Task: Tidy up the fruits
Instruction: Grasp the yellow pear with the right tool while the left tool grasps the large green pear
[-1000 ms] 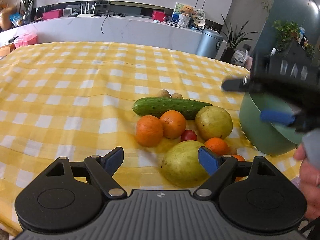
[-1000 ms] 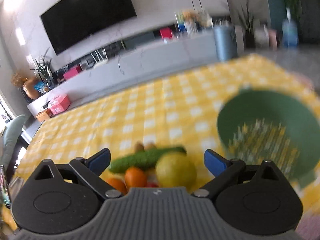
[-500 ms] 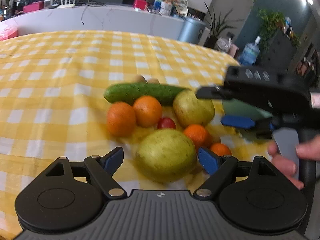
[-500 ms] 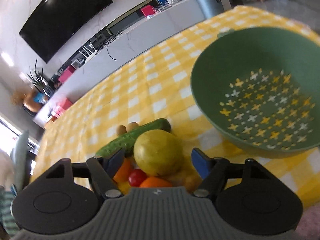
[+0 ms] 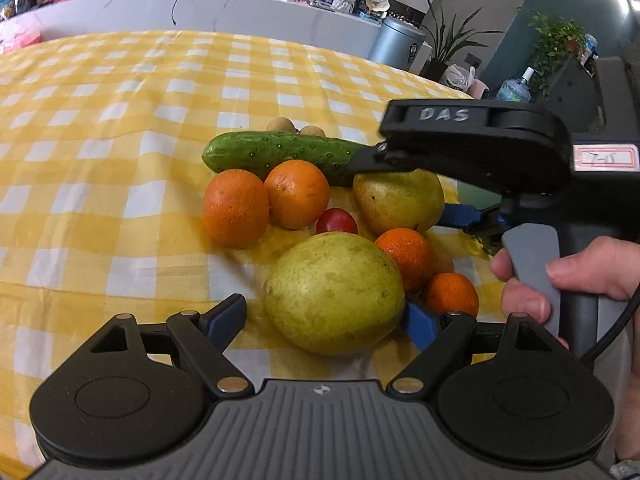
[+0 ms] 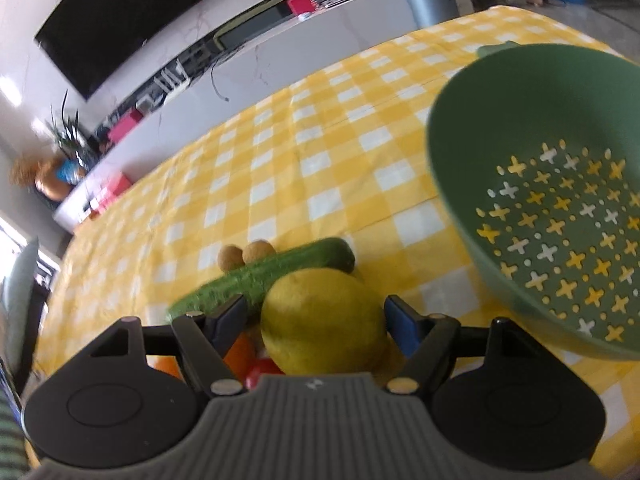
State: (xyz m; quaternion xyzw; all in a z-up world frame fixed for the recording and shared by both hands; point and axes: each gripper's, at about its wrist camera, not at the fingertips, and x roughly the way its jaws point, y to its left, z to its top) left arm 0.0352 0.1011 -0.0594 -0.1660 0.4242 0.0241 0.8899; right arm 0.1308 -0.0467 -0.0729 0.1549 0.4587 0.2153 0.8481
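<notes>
Pears between both hand-held grippers' parted blue pads: left (image 5: 324, 322) around near pear (image 5: 334, 292), right (image 6: 316, 320) around far pear (image 6: 324, 320).

Between my right claw's (image 6: 316, 320) fingers sat a pear (image 6: 322, 322); the cucumber (image 6: 264, 278) lay just beyond it, two small fruits (image 6: 246, 255) behind that, the colander (image 6: 560, 208) off right.

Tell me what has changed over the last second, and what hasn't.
The right gripper has come down around the far pear; its jaws have just been closing and now flank it, contact unclear. The left gripper has eased toward the near pear, jaws open. The oranges, cucumber and green colander stayed put.
</notes>
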